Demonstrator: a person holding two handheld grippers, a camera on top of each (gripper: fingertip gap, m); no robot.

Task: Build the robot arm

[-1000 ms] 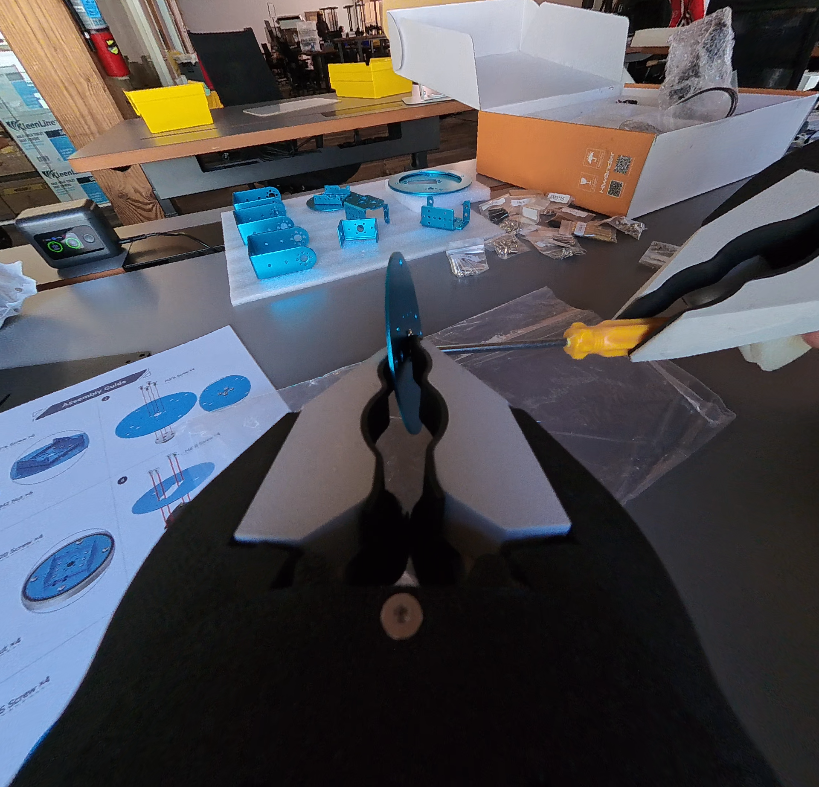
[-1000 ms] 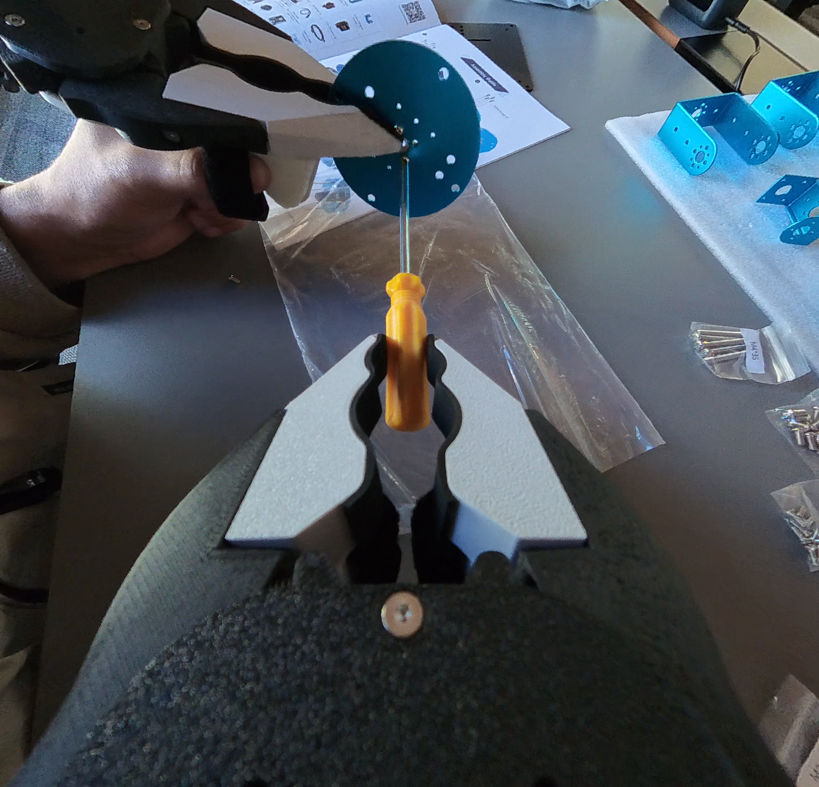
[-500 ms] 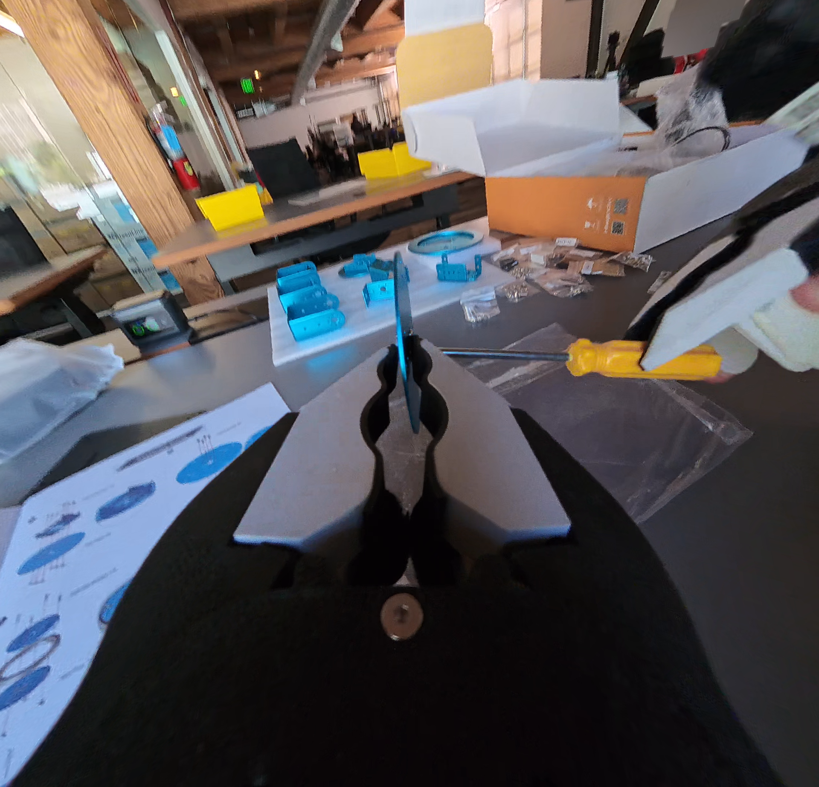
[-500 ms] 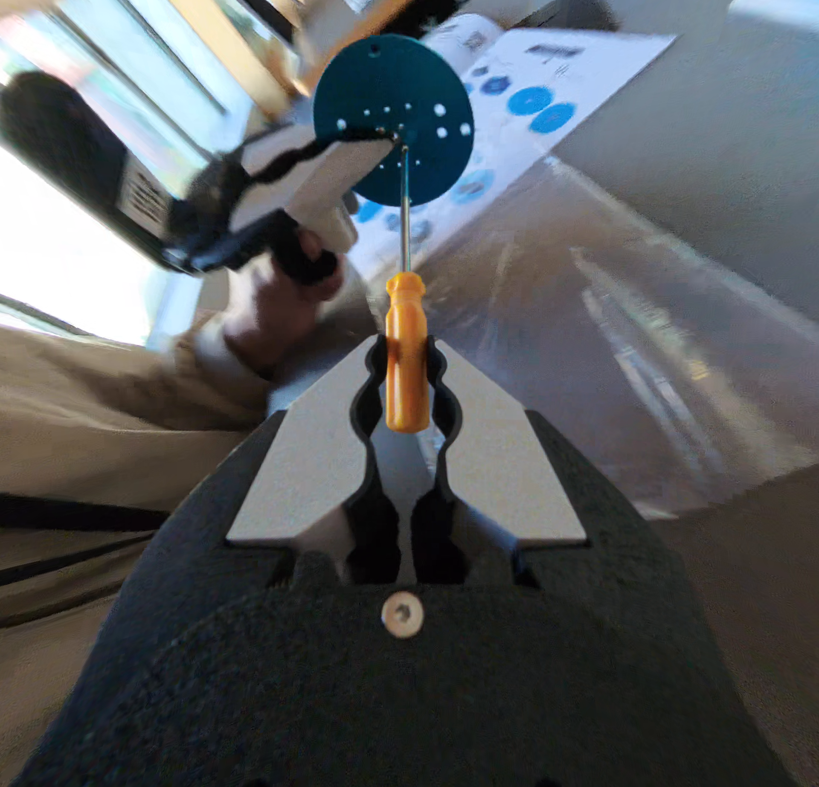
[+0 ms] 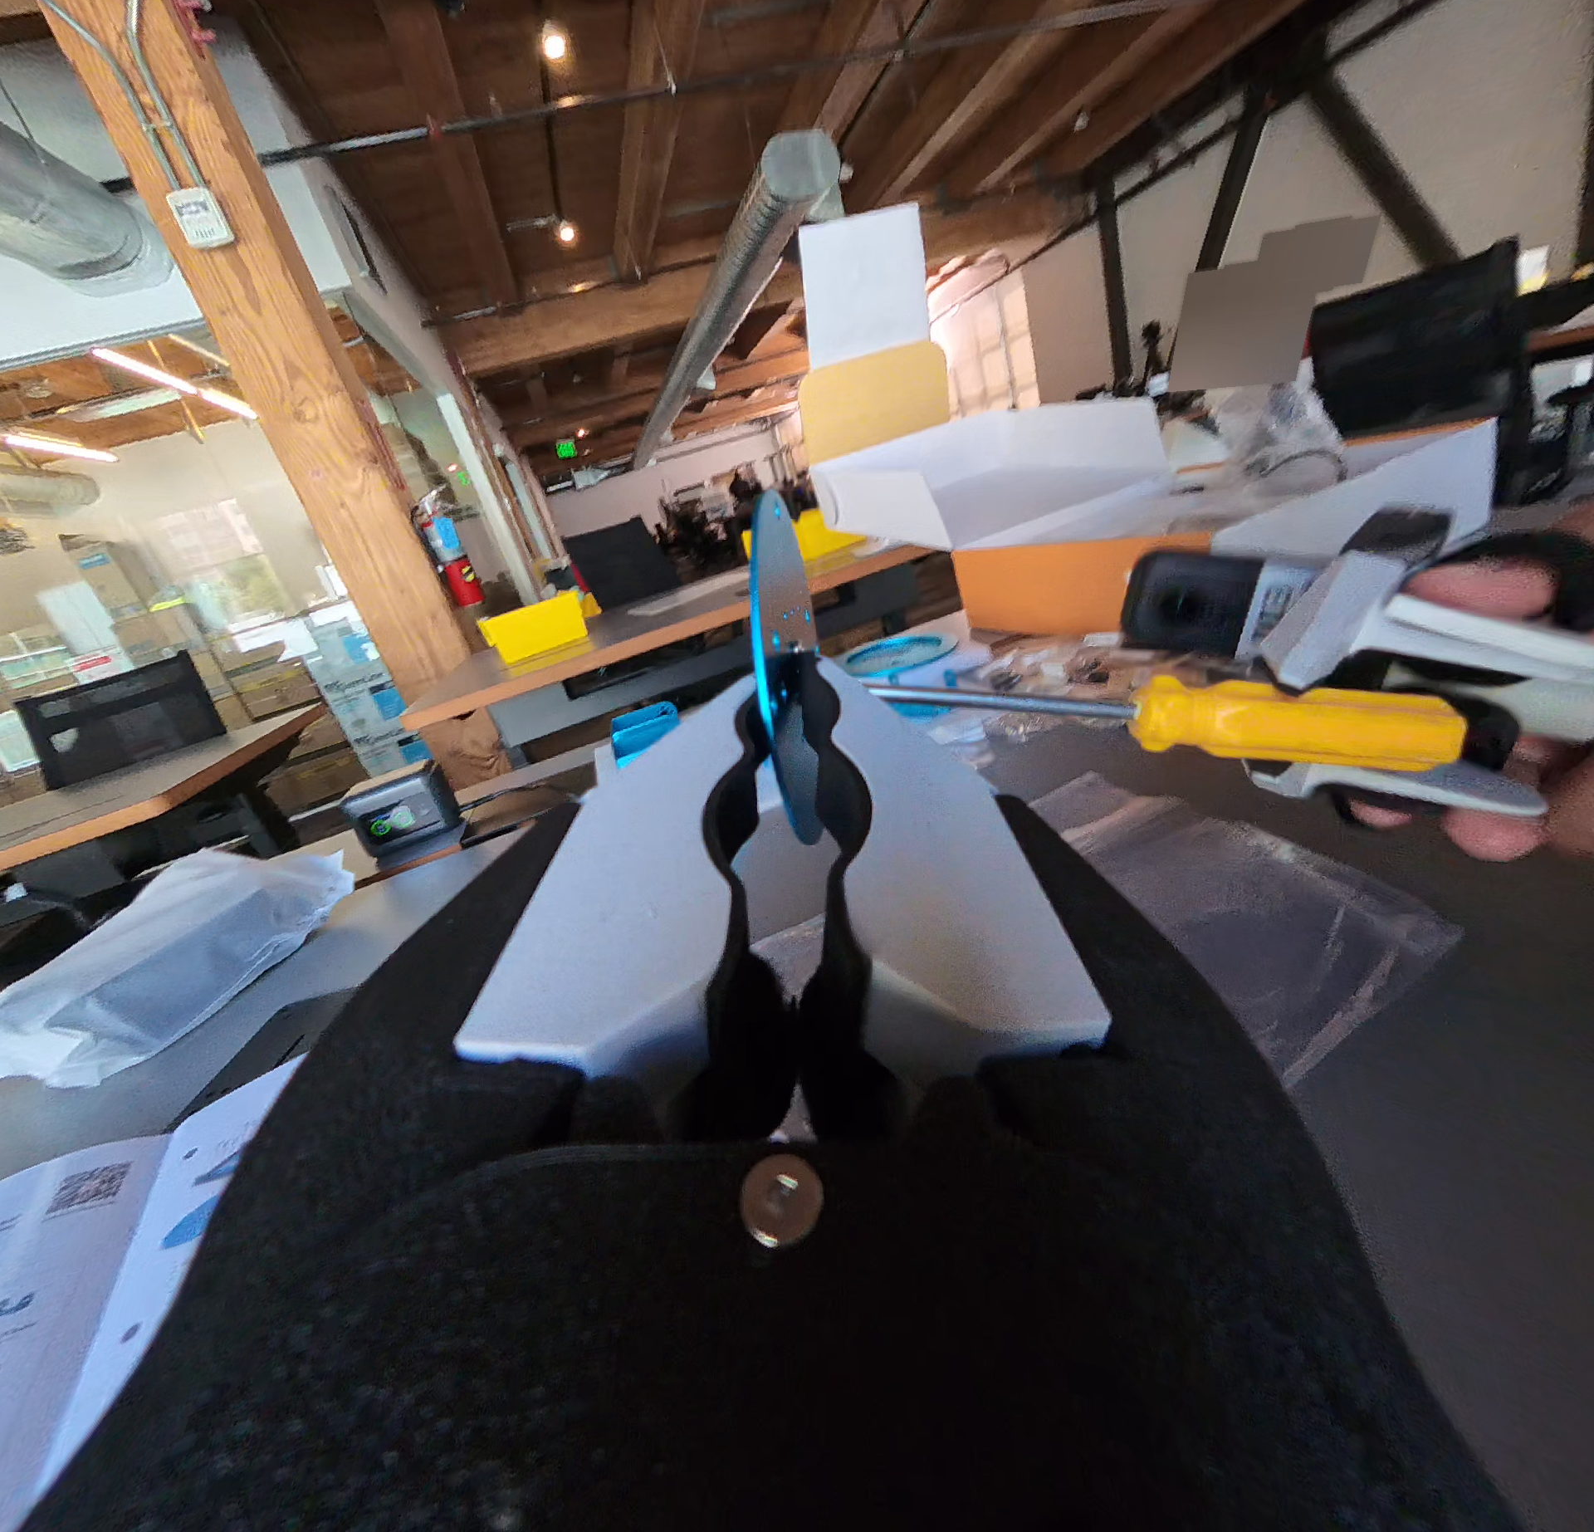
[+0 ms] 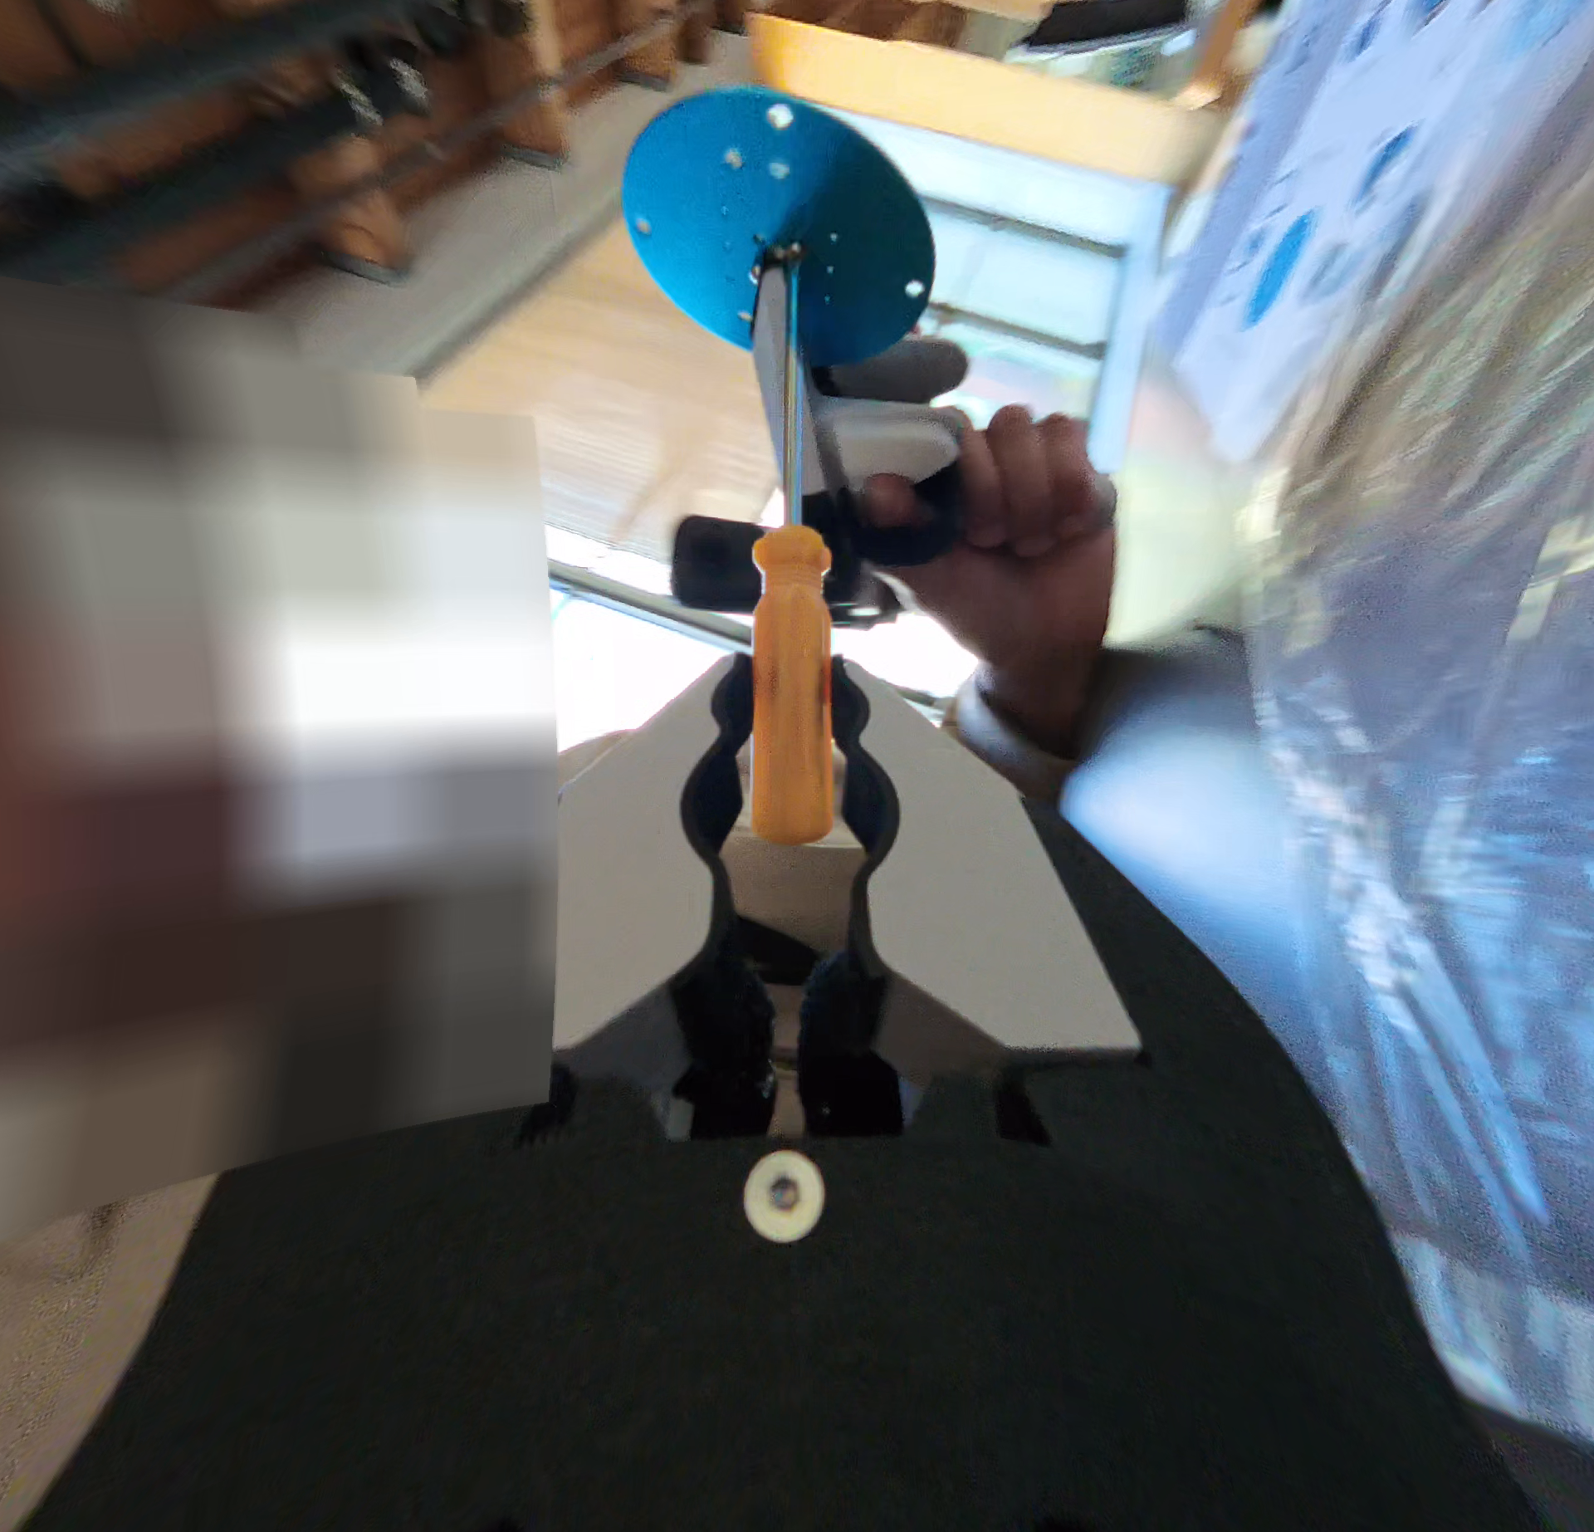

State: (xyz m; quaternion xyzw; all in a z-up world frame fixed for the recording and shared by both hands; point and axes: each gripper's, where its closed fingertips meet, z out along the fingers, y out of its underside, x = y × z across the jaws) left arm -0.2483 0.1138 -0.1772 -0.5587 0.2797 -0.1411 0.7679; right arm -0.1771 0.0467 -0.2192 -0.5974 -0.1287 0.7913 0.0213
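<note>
My left gripper point(image 5: 789, 697) is shut on a round blue metal disc point(image 5: 781, 619) with small holes, held edge-on and upright above the table. My right gripper point(image 6: 789, 697) is shut on the orange handle of a screwdriver point(image 6: 791, 714). The steel shaft runs forward and its tip meets the middle of the disc point(image 6: 742, 214). In the left wrist view the screwdriver point(image 5: 1294, 723) comes in level from the right, held by the right gripper point(image 5: 1415, 714) in a person's hand. The right wrist view is blurred and rolled on its side.
A grey table point(image 5: 1423, 1102) carries a clear plastic bag point(image 5: 1251, 921), a printed guide sheet point(image 5: 95, 1249), a white foam pad with blue brackets point(image 5: 643, 727), small bags of screws point(image 5: 1035, 671) and an open orange-and-white box point(image 5: 1078, 542). A small device with a lit screen point(image 5: 397, 809) stands at the left. The left gripper's tips are roughly 11 centimeters from the right gripper's.
Both grippers have risen and tilted upward together, with the screwdriver tip staying at the disc. The right gripper has rolled, so its view now lies sideways.
</note>
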